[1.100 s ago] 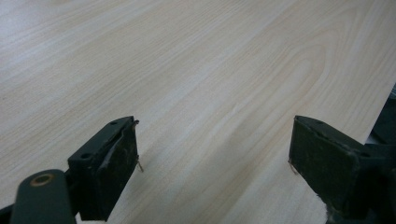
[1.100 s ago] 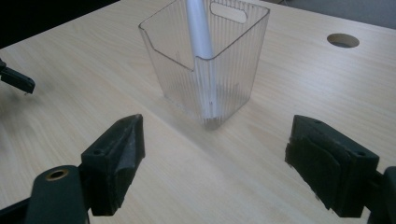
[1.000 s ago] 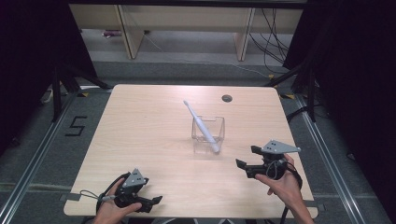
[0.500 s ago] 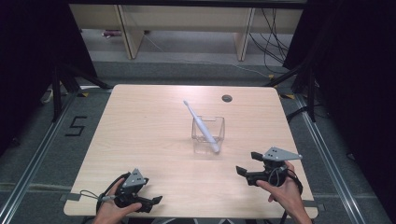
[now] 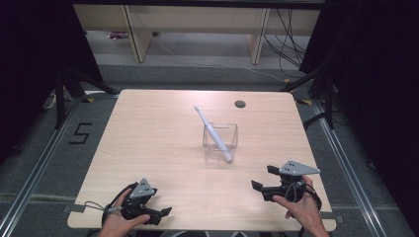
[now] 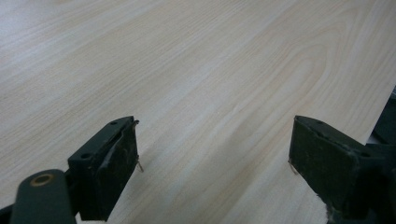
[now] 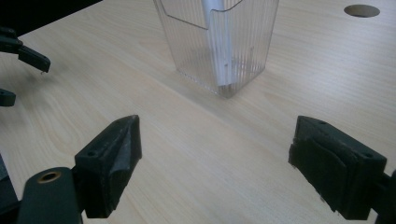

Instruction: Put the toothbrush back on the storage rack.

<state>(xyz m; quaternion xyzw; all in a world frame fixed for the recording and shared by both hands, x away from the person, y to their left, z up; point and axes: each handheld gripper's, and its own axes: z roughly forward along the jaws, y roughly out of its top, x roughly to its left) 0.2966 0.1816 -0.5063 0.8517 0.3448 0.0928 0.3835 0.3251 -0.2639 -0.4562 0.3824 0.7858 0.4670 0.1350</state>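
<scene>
Room: dark curtains to both sides, pale wooden shelving [image 5: 197, 29] at the back, loose cables on a grey floor, and a floor mark reading "5" [image 5: 80, 133] left of the table.
Surface: light wood-grain rectangular table [image 5: 148, 148] with a small round dark grommet hole [image 5: 240, 104] near its far edge.
Container: clear ribbed plastic square cup [image 5: 220, 137], upright near the table's middle, slightly right of centre.
Tool in cup: long white plastic toothbrush-like stick [image 5: 213, 134]; lower end inside the cup at its near right corner, long axis tilted, upper end pointing away and to the left above the rim.
Writing on things: none readable on cup or stick.
Left gripper [image 5: 163, 213]: held at the near left edge, jaws spread wide over bare wood, pinching nothing.
Right gripper [image 5: 262, 178]: held at the near right, jaws spread apart and empty, aimed at the cup, well short of it.
</scene>
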